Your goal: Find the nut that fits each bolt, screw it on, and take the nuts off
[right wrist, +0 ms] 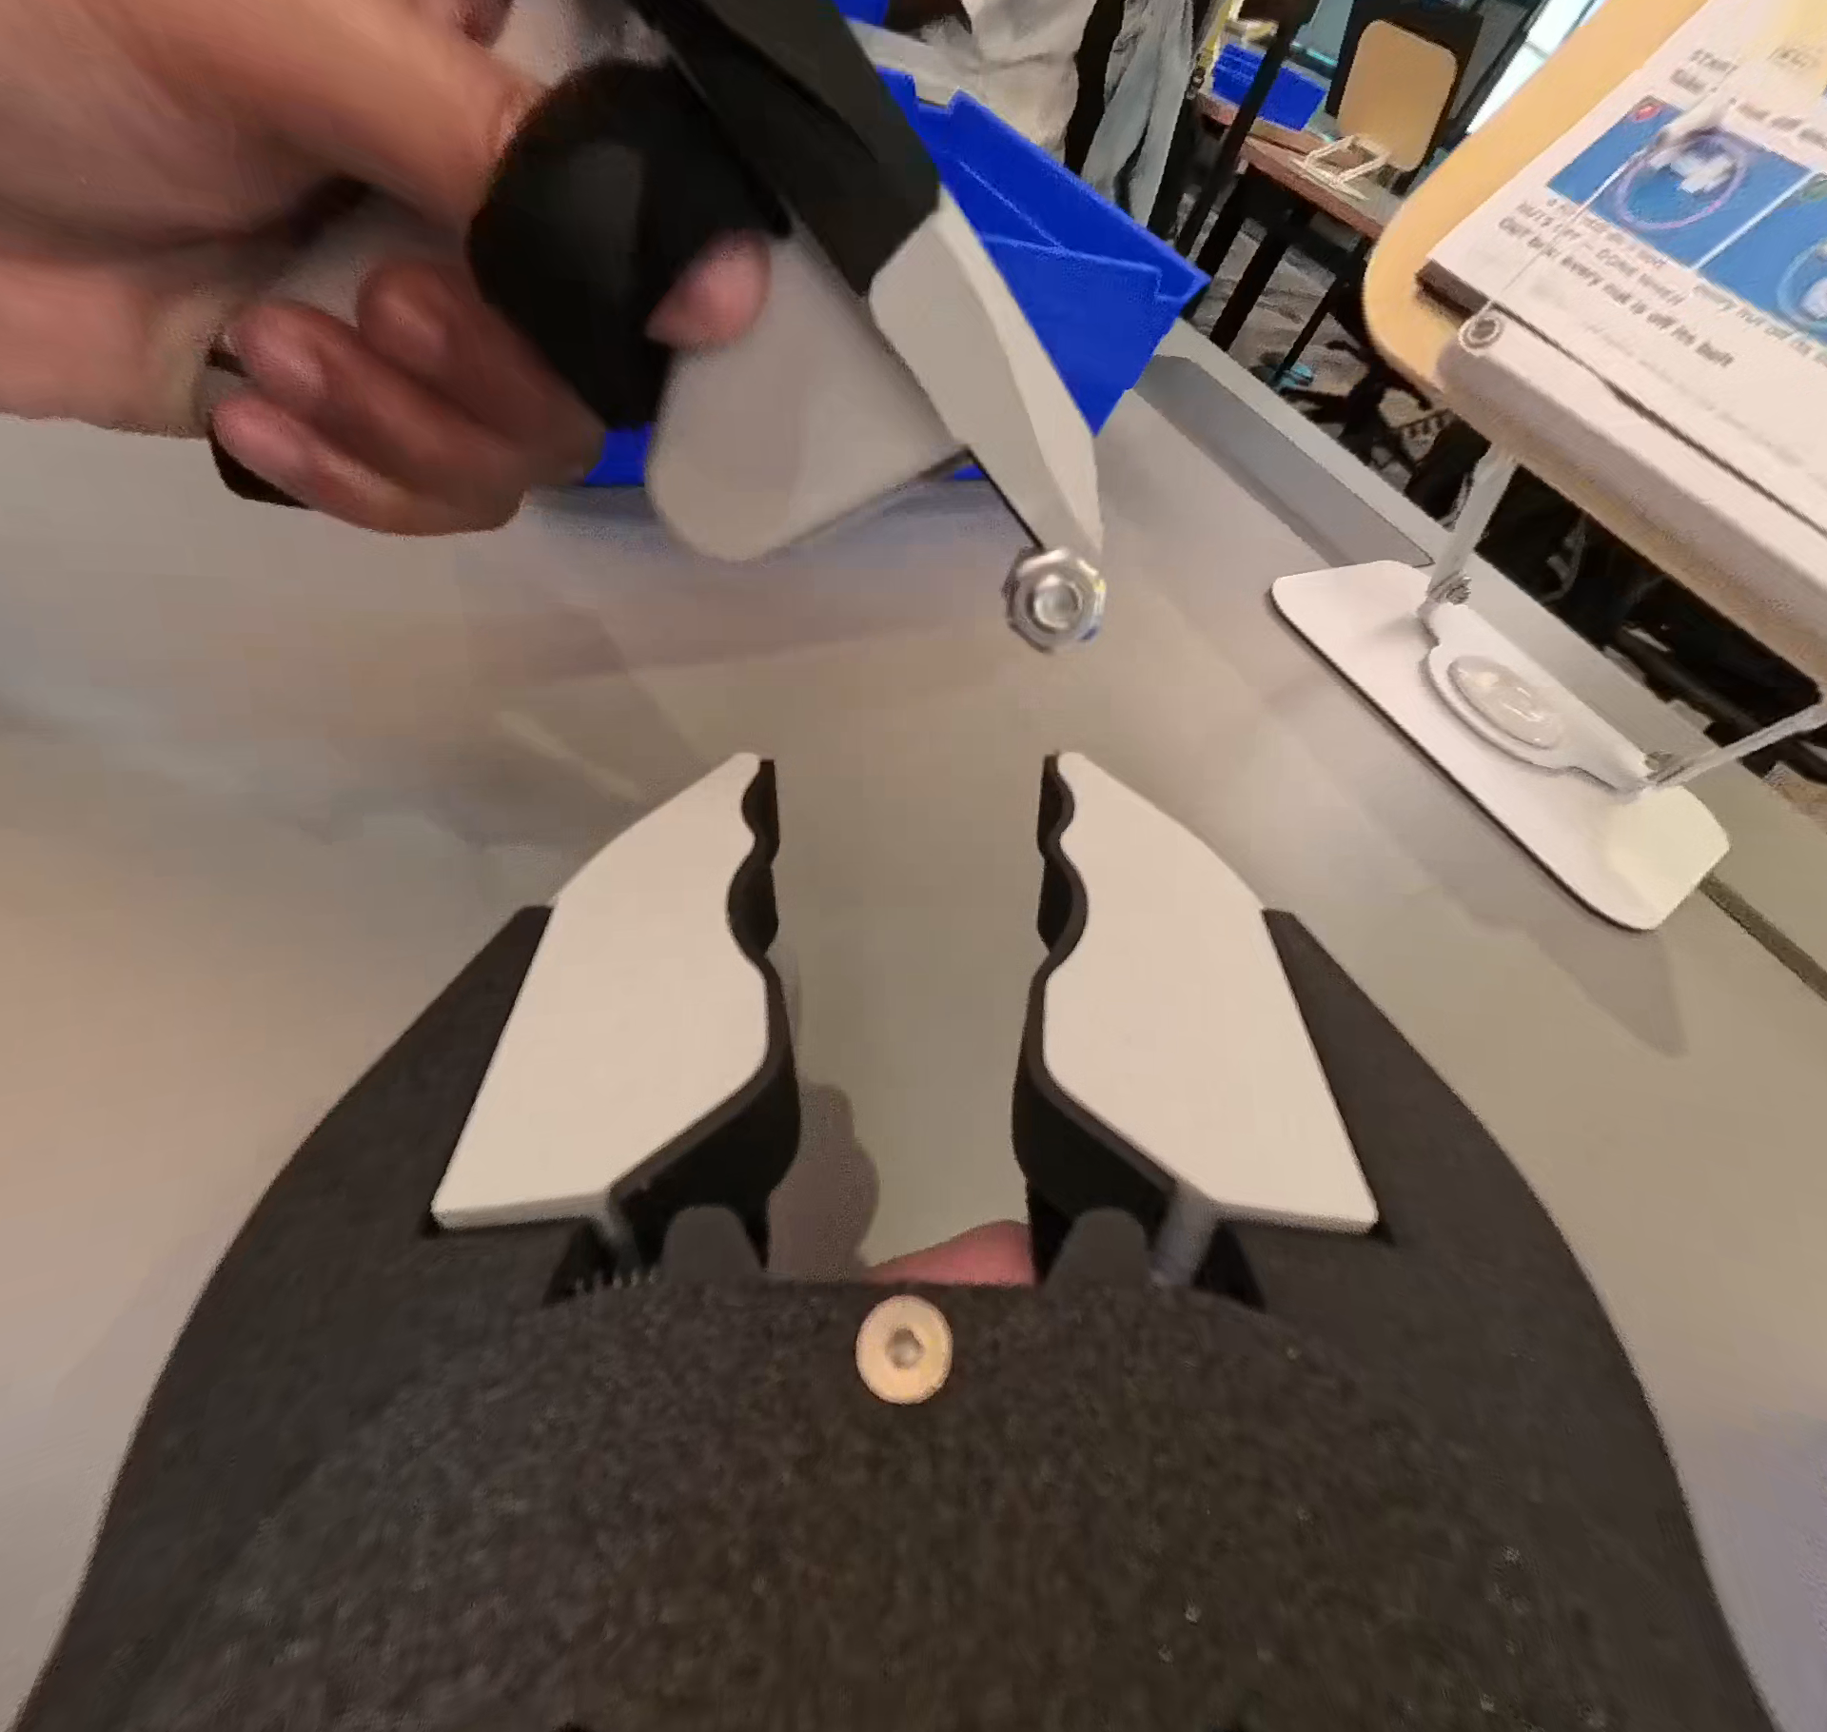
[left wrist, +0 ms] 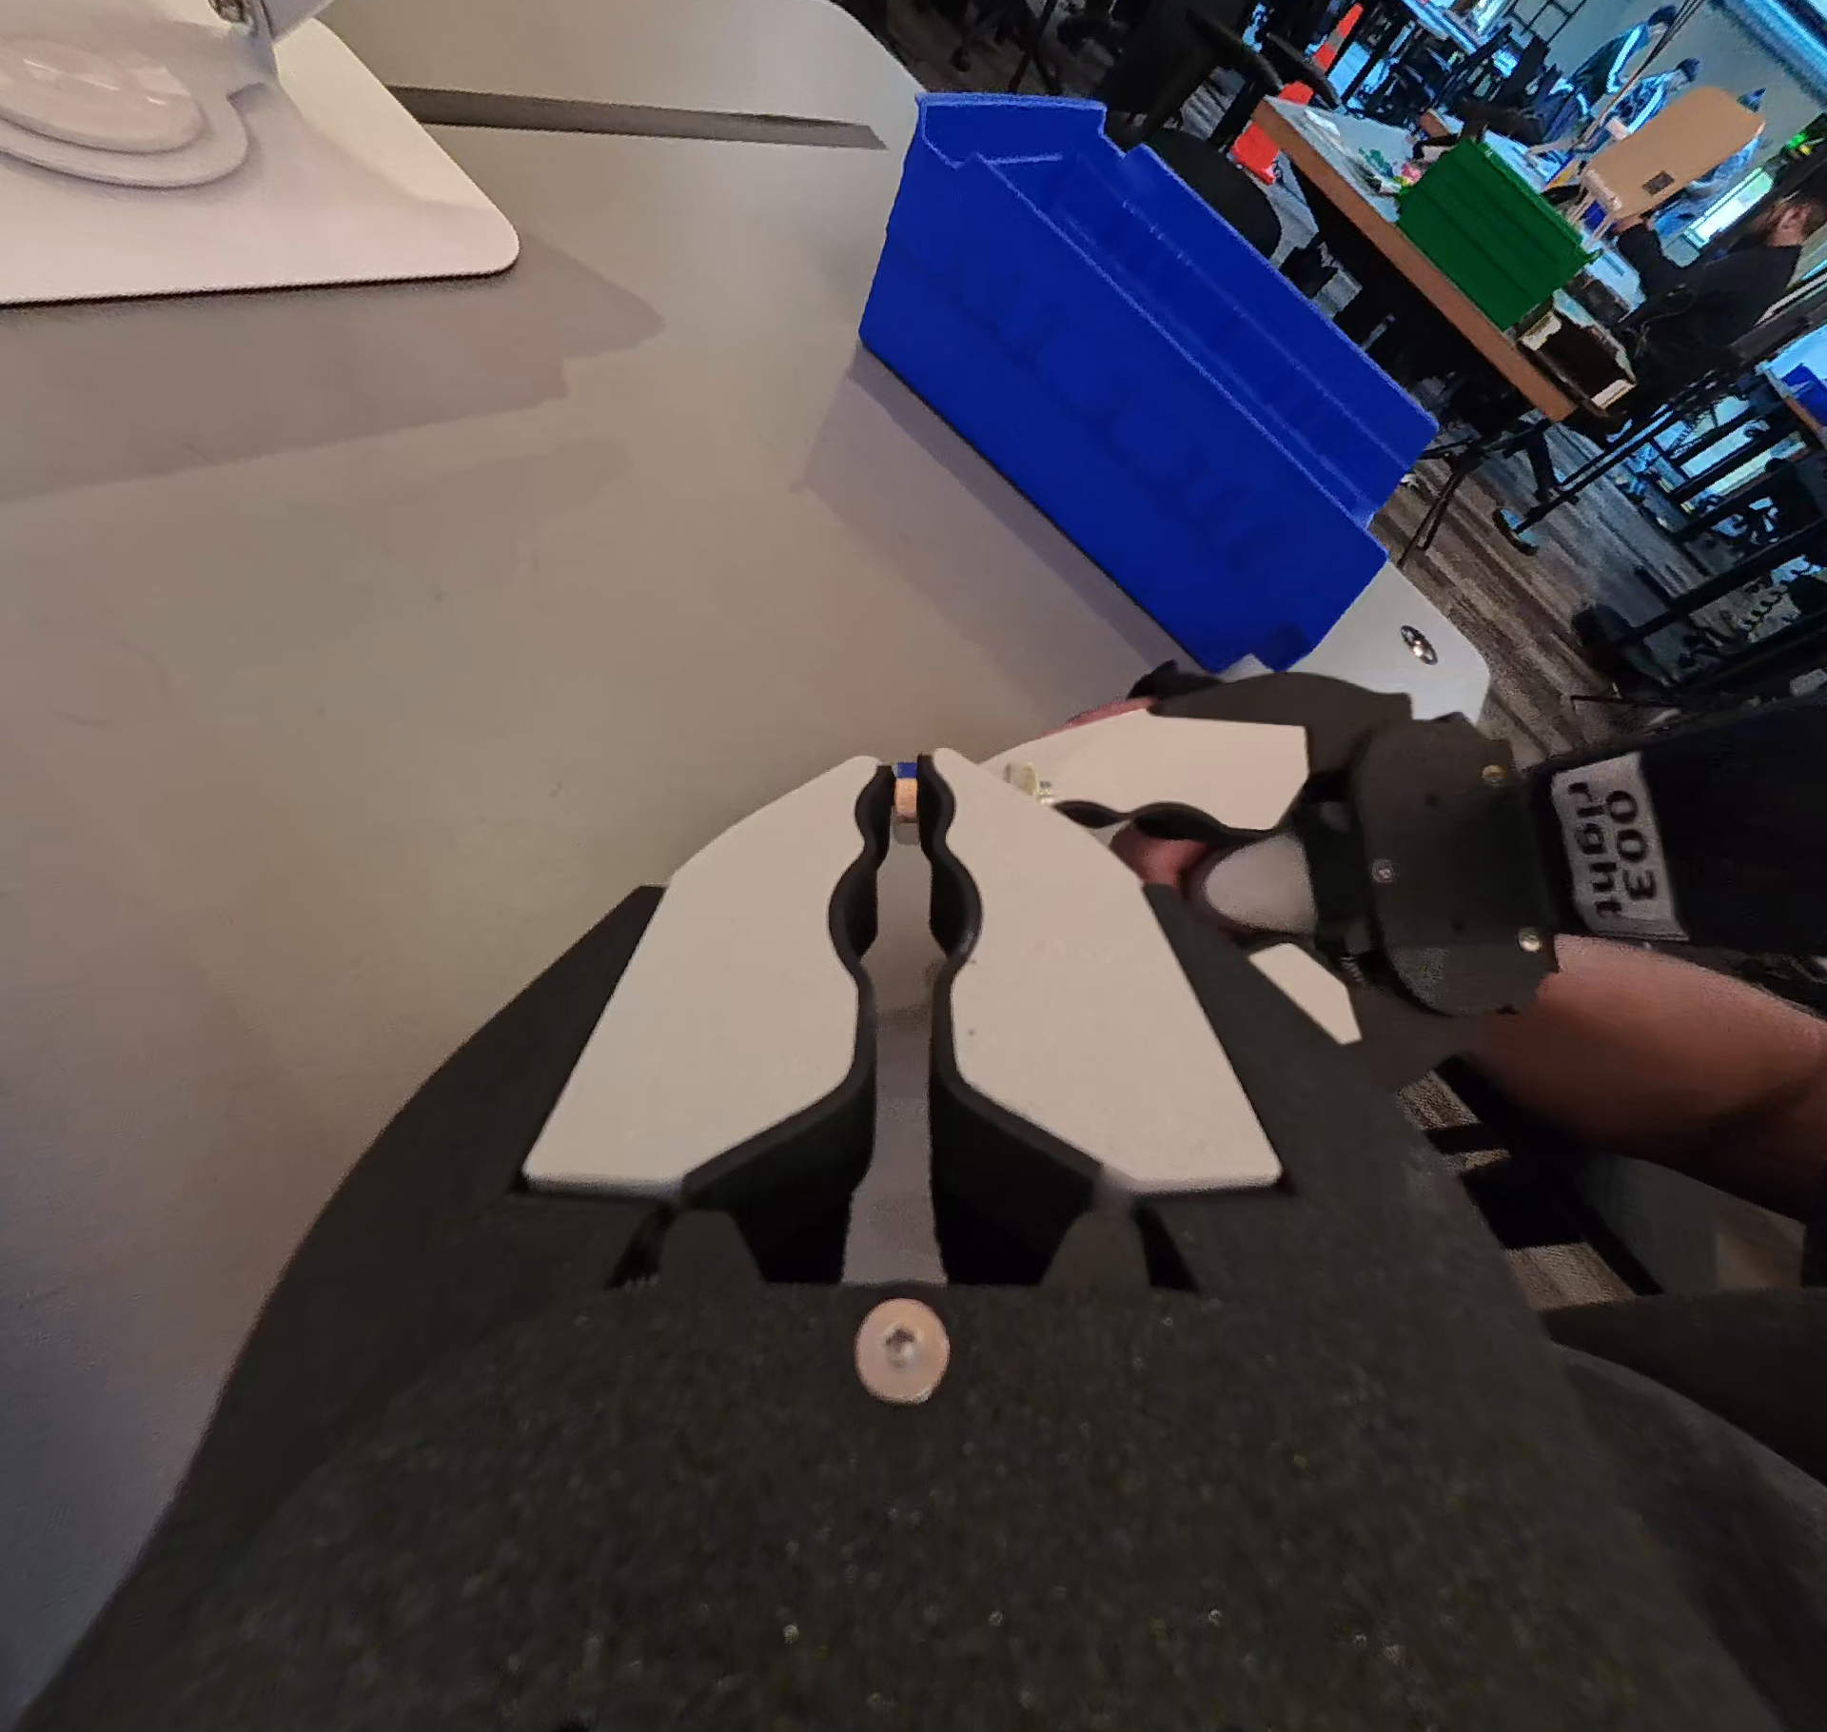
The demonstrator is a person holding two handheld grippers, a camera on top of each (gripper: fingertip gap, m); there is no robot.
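While clamped in the left gripper [right wrist: 1066, 538] above the grey tabletop [right wrist: 297, 795]: bolt with silver nut [right wrist: 1054, 603] on its end.

Seen end-on in the right wrist view, pinched at the fingertips; a small tan and blue piece showing between the closed tips in the left wrist view. Right gripper [right wrist: 908, 775] spread open, holding nothing, just beside the nut. Behind: blue bin [left wrist: 1137, 379], white stand [right wrist: 1503, 745].
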